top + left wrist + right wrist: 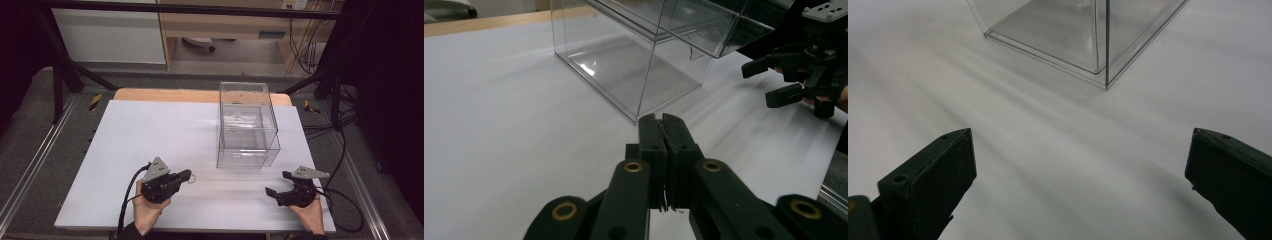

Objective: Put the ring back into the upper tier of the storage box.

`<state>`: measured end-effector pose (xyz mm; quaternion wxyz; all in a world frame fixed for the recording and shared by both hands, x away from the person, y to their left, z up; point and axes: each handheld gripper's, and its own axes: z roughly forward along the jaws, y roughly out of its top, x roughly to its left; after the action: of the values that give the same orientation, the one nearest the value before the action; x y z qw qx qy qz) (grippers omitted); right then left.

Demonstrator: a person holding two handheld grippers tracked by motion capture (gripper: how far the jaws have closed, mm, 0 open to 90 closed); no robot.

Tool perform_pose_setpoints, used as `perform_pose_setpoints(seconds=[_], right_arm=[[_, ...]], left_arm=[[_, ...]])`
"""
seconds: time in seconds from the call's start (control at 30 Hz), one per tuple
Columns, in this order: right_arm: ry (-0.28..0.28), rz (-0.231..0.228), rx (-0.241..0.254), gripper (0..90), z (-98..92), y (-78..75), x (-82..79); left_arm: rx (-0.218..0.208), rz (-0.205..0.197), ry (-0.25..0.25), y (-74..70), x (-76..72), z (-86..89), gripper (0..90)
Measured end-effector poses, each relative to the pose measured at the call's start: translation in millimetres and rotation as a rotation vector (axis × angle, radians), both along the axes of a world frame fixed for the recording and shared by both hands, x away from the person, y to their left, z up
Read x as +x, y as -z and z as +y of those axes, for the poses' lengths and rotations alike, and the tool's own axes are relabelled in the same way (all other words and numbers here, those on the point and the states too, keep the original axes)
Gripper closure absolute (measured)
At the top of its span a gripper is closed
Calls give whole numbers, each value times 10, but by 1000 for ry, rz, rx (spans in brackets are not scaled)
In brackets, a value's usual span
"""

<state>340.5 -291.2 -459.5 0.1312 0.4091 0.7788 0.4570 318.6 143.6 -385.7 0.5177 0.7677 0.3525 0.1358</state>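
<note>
The table [150, 145] is covered by a white board, and on it a clear box [246, 125] is set, toward the far right; the box is taken as the landmark. It appears to be made of two stacked clear shells, the upper one sitting slightly askew on the lower, though how firmly they are joined cannot be told. The right gripper [276, 186] is held near the box, on the person's side and to its right, with its jaws spread wide and nothing between them. The left gripper [186, 175] is held near the box, on the person's side and to its left, with its jaws pressed together; a small ring [192, 177] seems to be pinched at the tip, but this is too small to be confirmed. The box could be tipped or slid if it is struck low by either gripper. Its thin walls could be misjudged through glare, so a grasp could be missed. If a ring is held, it could be dropped outside the box.
</note>
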Motion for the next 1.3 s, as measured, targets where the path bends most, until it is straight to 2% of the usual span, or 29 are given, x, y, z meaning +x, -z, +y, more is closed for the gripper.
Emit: perform_pose_setpoints(seconds=[0.27,0.8,1.3], right_arm=[[1,0,-2,5,2,0,0],[1,-1,-2,5,2,0,-1],[0,0,-3,5,2,1,1]], left_arm=[[-26,-25,0,-97,22,2,876],[-112,-80,-15,-348,97,45,876],[-168,-131,0,-552,136,-55,876]])
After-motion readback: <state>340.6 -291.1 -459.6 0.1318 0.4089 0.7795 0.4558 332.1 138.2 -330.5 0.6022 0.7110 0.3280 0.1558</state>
